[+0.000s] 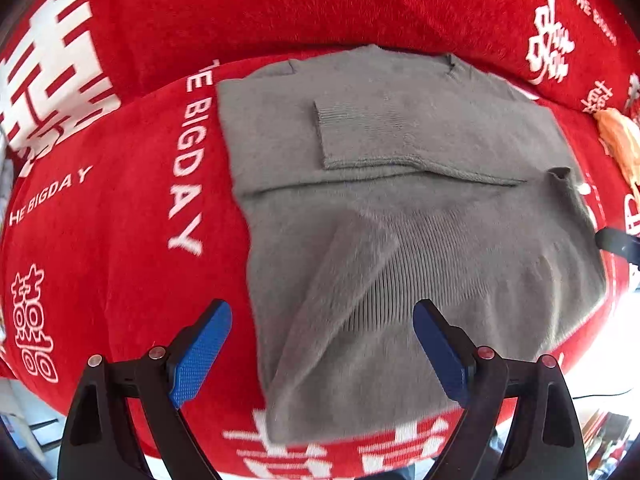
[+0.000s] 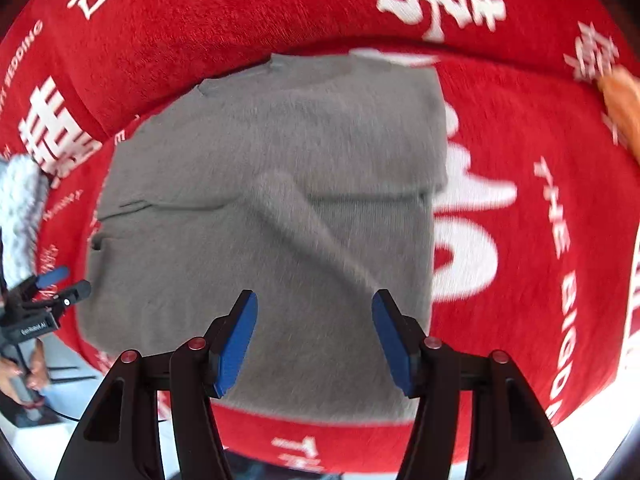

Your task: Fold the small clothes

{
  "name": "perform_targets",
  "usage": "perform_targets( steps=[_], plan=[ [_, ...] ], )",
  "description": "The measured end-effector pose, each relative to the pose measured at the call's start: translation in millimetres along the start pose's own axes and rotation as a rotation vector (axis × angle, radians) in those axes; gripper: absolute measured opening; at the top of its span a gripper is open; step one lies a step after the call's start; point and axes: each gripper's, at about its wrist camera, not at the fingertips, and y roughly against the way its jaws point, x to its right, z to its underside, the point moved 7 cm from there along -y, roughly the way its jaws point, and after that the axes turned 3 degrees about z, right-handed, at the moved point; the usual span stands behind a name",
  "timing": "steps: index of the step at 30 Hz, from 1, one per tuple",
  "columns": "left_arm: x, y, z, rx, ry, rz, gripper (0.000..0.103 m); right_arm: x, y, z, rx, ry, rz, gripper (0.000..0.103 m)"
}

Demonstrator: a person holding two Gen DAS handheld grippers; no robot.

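In the left wrist view, the left gripper (image 1: 322,350) hovered with its blue-padded jaws spread wide and nothing between them, above the near hem of the grey sweater (image 1: 400,216), which lay flat on the red blanket (image 1: 120,220) with a sleeve (image 1: 380,136) folded across its chest and an orange object (image 1: 620,140) off at the right edge. In the right wrist view, the right gripper (image 2: 314,338) likewise stood wide open and empty over the sweater's (image 2: 280,160) near edge, a raised diagonal ridge running across the knit, while the left gripper (image 2: 60,284) showed at the far left beside the garment's edge.
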Motion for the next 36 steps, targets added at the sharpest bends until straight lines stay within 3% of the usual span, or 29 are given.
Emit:
perform_targets(
  steps=[4,5,6,7,8,16,20,23,29,36],
  plan=[
    [-3,-21,-10,-0.039,0.022,-0.029,0.09,-2,-24,-16,-0.047,0.052,0.03,0.064],
    [-5,-28,-9,-0.064,0.032,-0.034,0.074,-1,-32,-17,-0.069,0.047,0.034,0.064],
    [-6,-32,-8,-0.085,0.038,-0.038,0.039,-1,-40,-17,-0.093,0.037,0.023,0.062],
    [-6,-36,-5,-0.107,0.049,-0.008,0.023,-1,-45,-16,-0.117,0.028,0.002,0.03],
    [-6,-35,-4,-0.108,0.067,0.03,0.008,-1,-48,-13,-0.141,0.02,-0.013,0.007],
    [-4,32,-21,0.011,0.075,0.101,0.008,0,24,-34,-0.003,0.028,-0.108,0.007],
    [-3,72,-64,0.116,0.058,0.095,0.008,1,53,-74,0.081,0.015,-0.136,0.007],
    [-5,82,-108,0.184,0.044,0.08,0.008,6,51,-112,0.12,0.018,-0.134,0.007],
    [-18,35,-181,0.206,0.062,0.011,0.008,14,-6,-172,0.087,-0.013,-0.122,0.007],
    [-29,-54,-196,0.094,0.136,-0.071,0.008,33,-89,-192,-0.014,-0.102,-0.14,0.007]
  ],
)
